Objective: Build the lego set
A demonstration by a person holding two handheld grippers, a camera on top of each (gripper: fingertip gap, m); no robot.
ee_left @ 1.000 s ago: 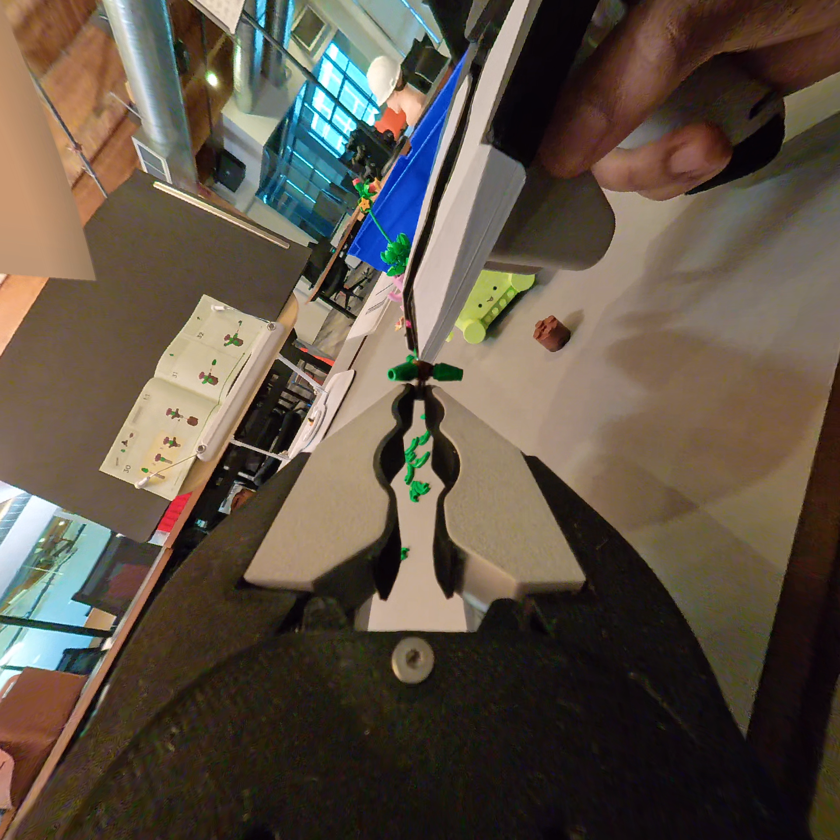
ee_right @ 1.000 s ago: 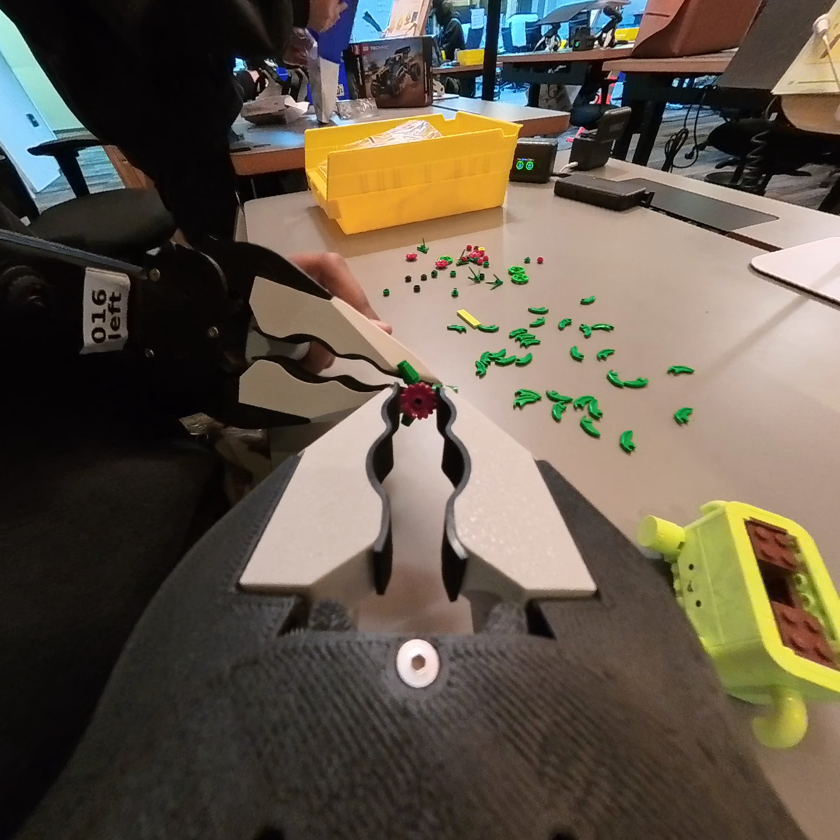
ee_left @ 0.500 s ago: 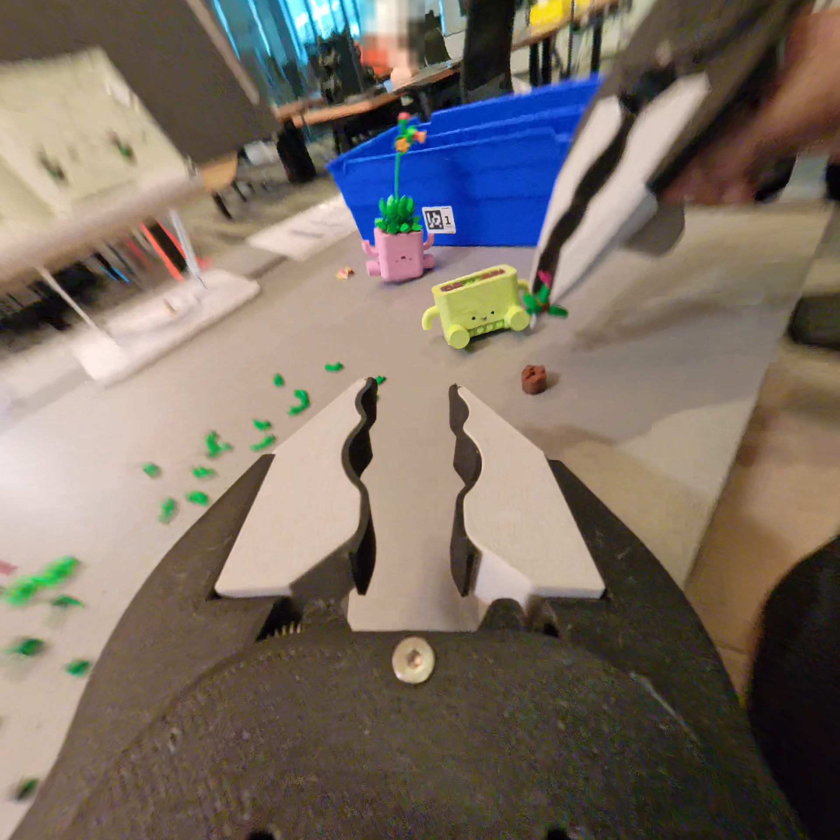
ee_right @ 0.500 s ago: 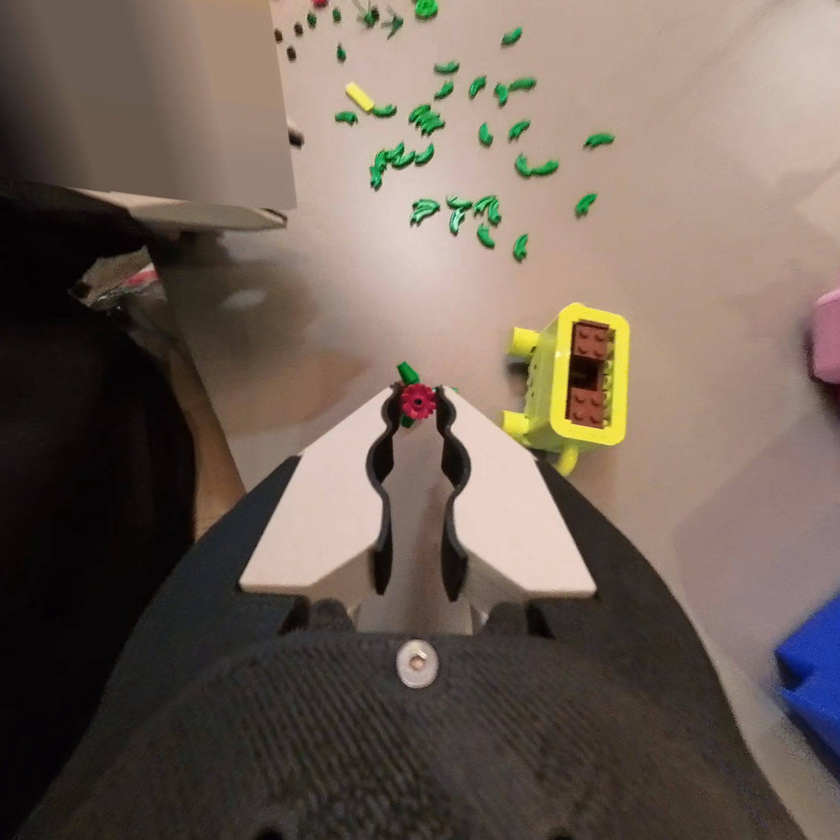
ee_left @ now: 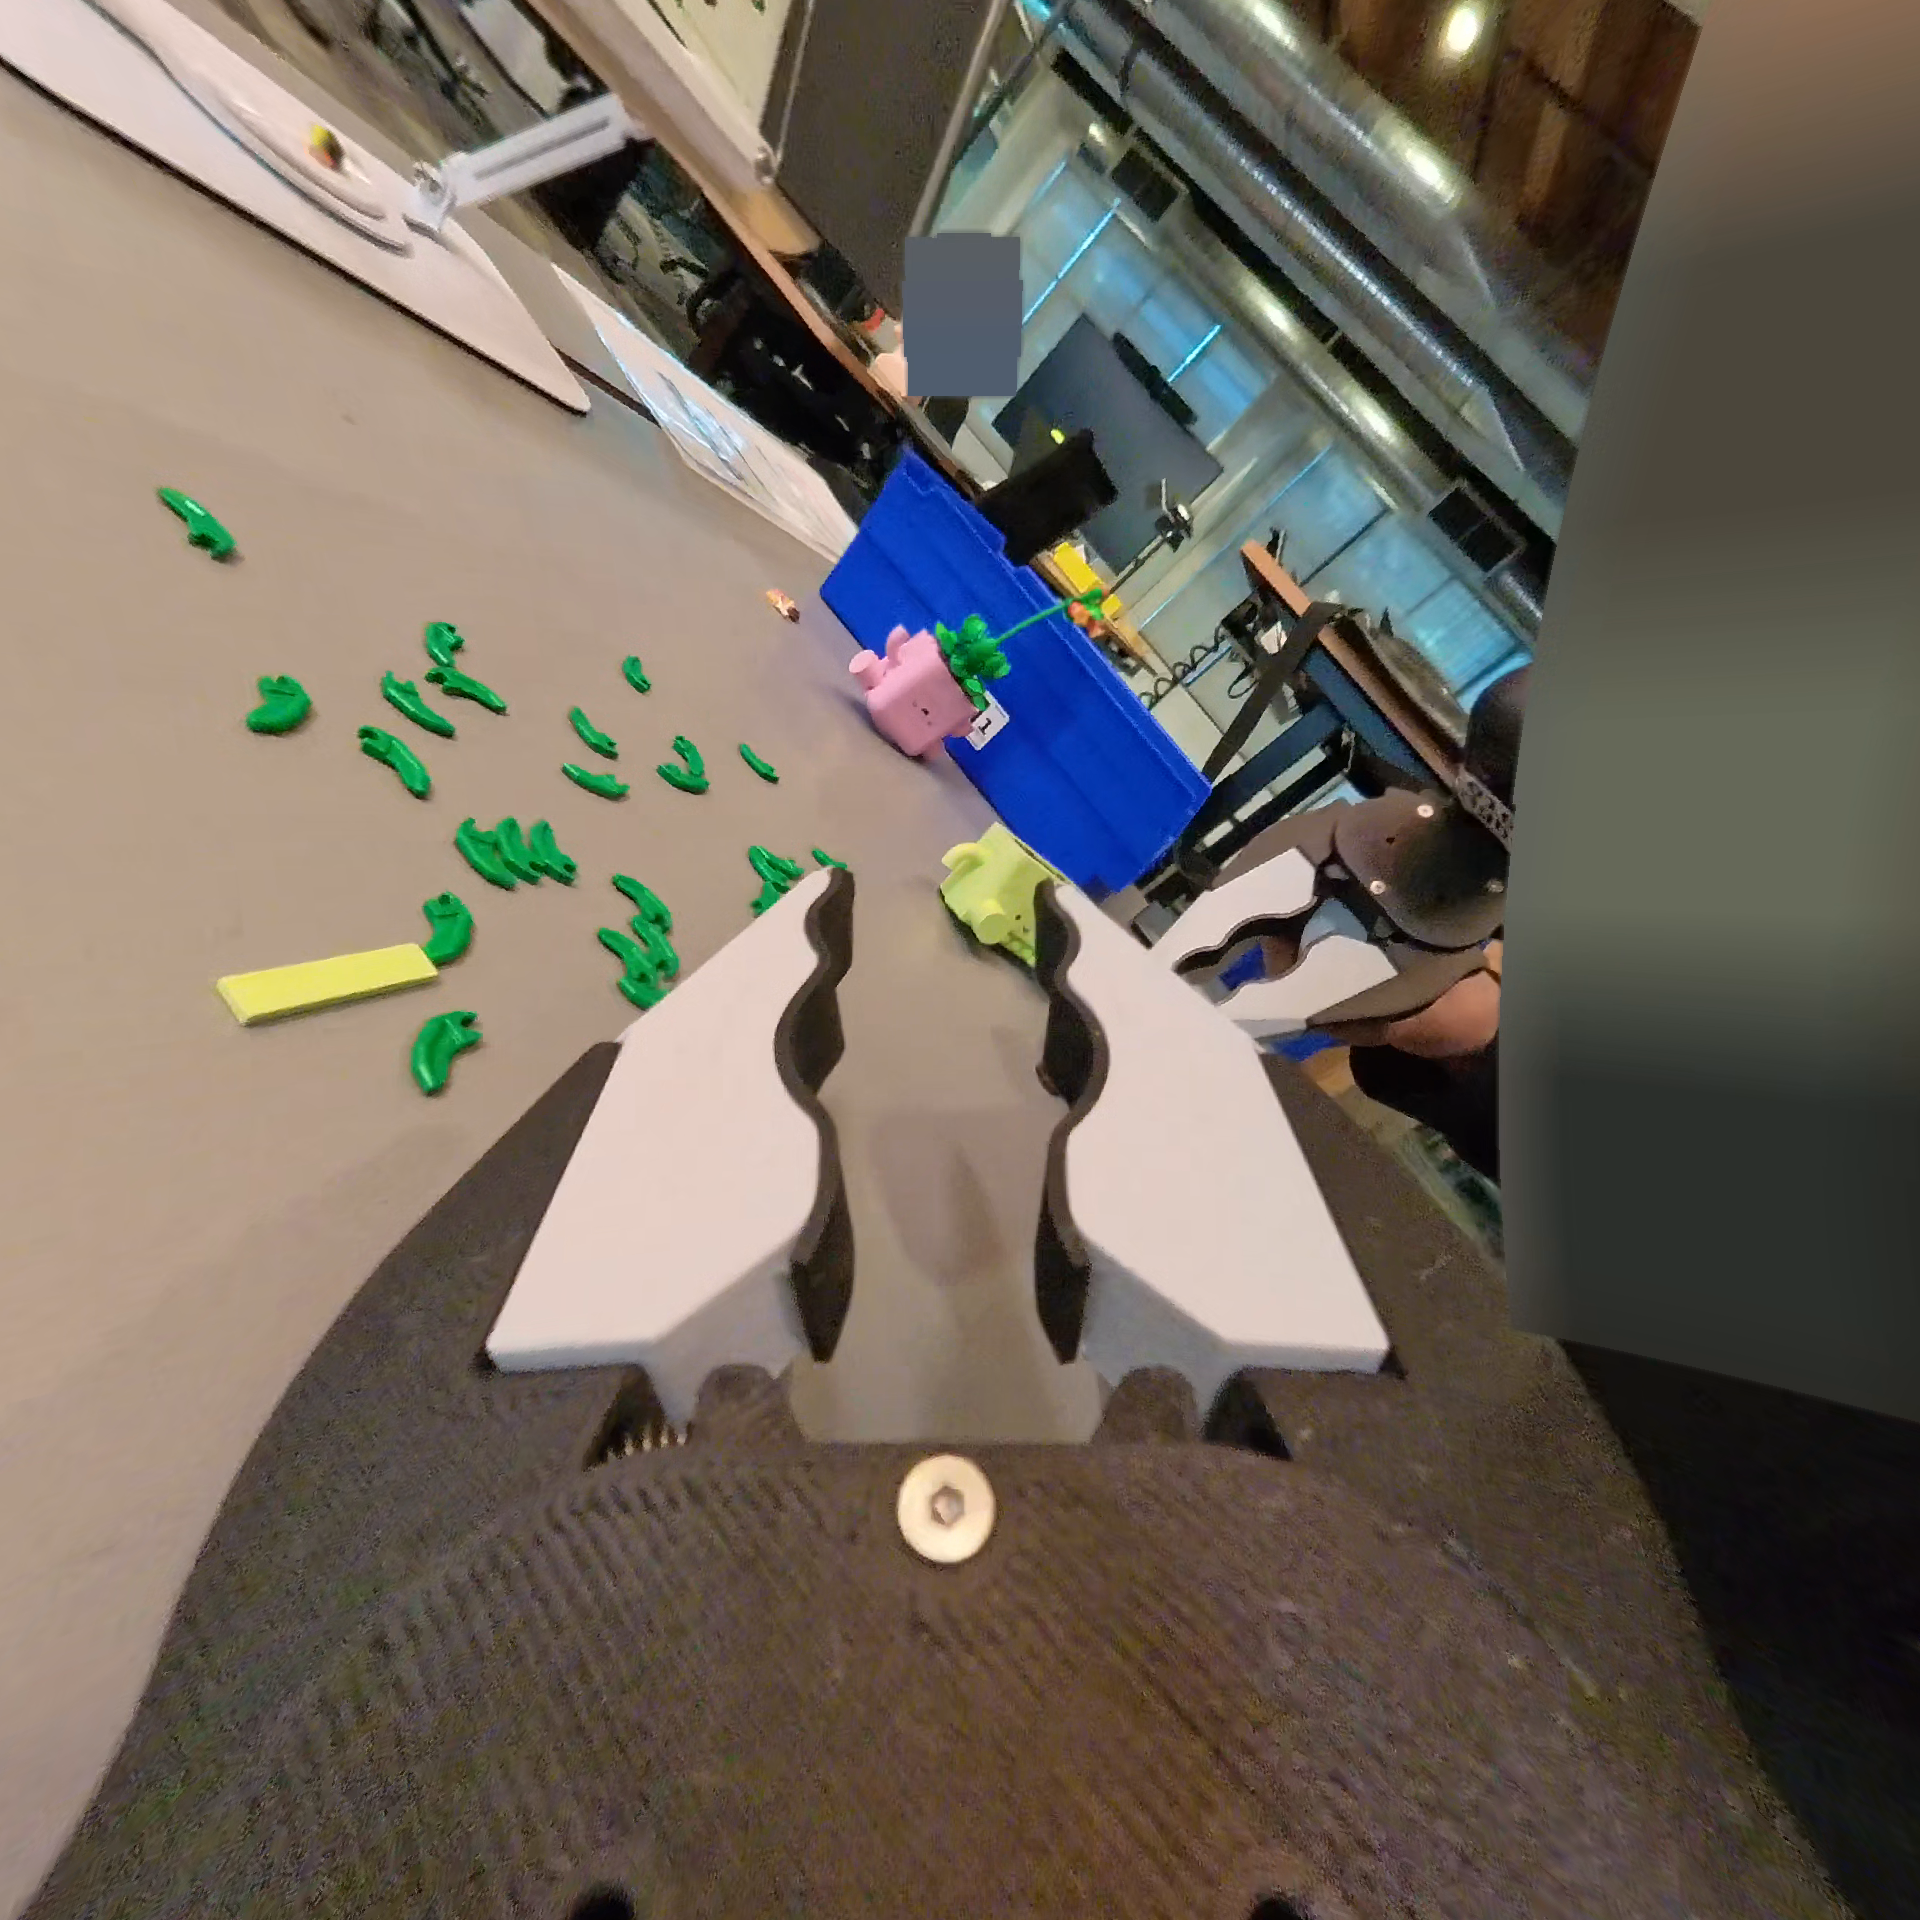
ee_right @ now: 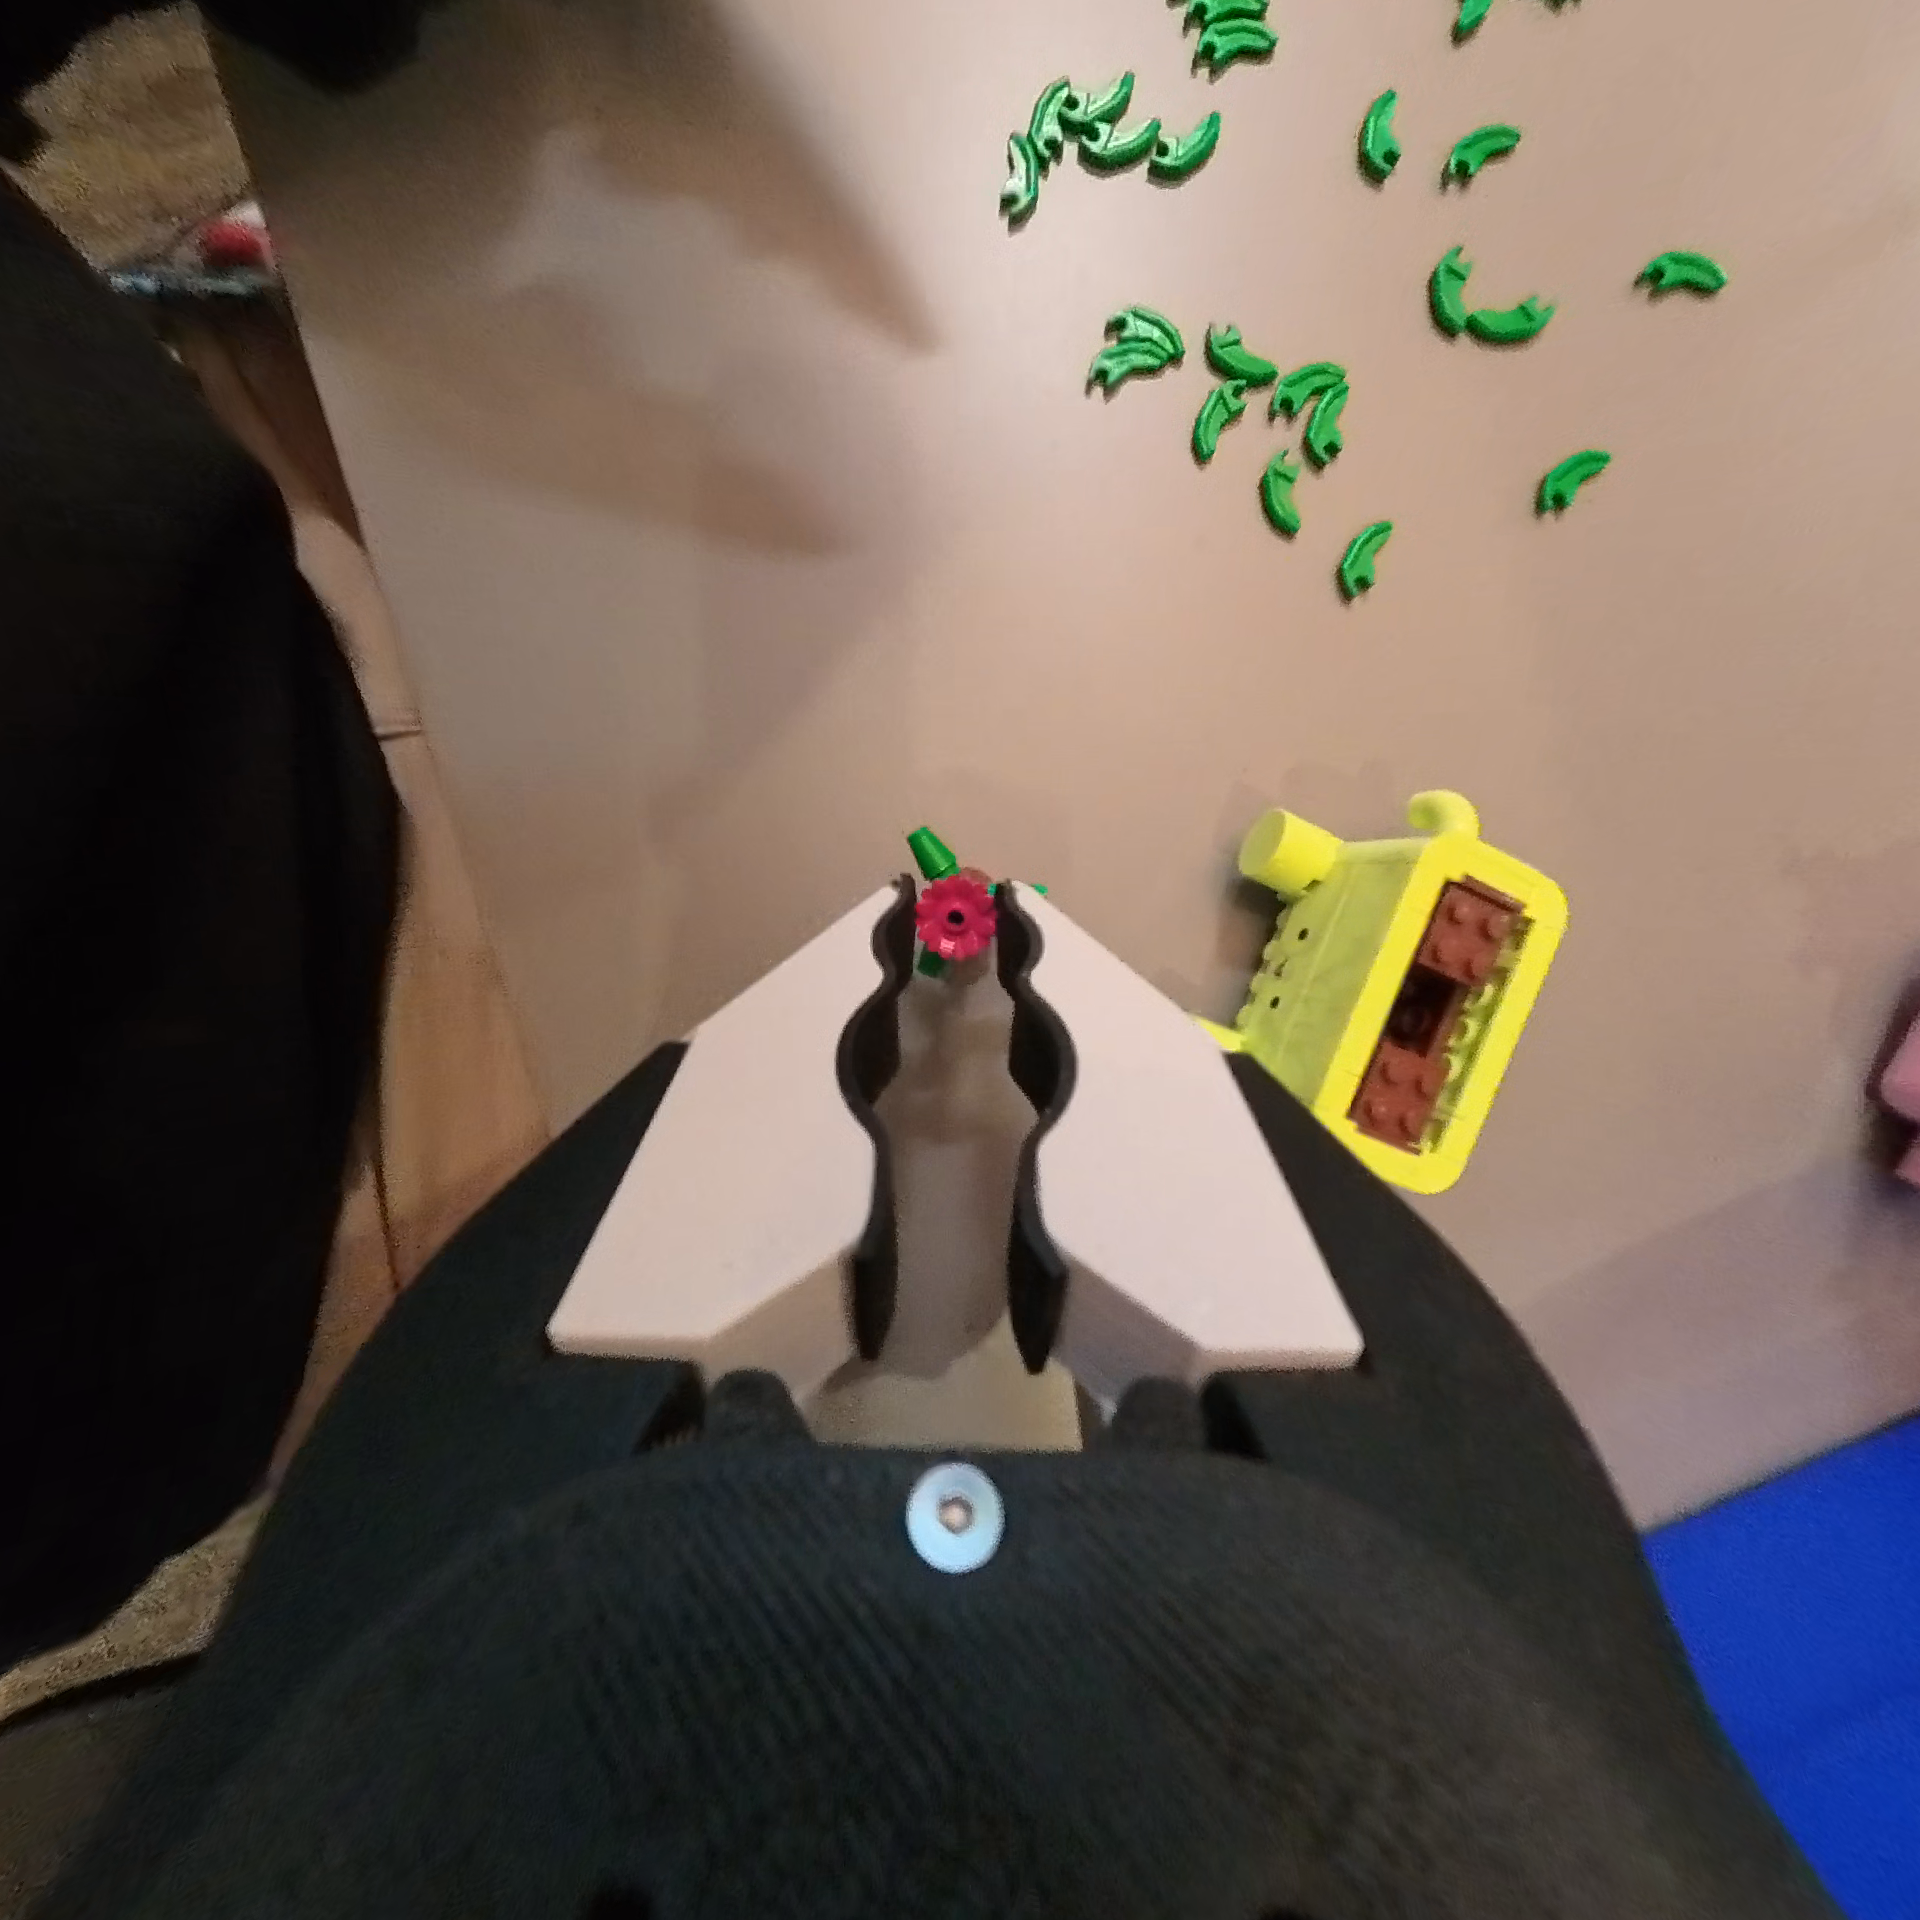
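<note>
My right gripper is shut on a small flower piece, a red flower with green stem parts, held above the table left of the lime-green pot. The pot's open top shows brown bricks. My left gripper is open and empty, low over the table. The lime-green pot lies just beyond its fingertips. The right gripper shows at the right in the left wrist view. Several loose green leaf pieces lie scattered to the left; they also show in the right wrist view.
A finished pink pot with a plant stands by a blue bin; the bin's corner shows in the right wrist view. A flat lime tile lies at left. A white board lies far left. The table edge runs at left. Some 20 centimeters of space lies between my two pairs of fingers. From the left gripper's tips to the flat lime tile is close to 9 centimeters.
My left gripper let go of the flower piece, opened and swung left over the leaf pieces. My right gripper kept the flower piece and tilted down over the table beside the lime-green pot.
</note>
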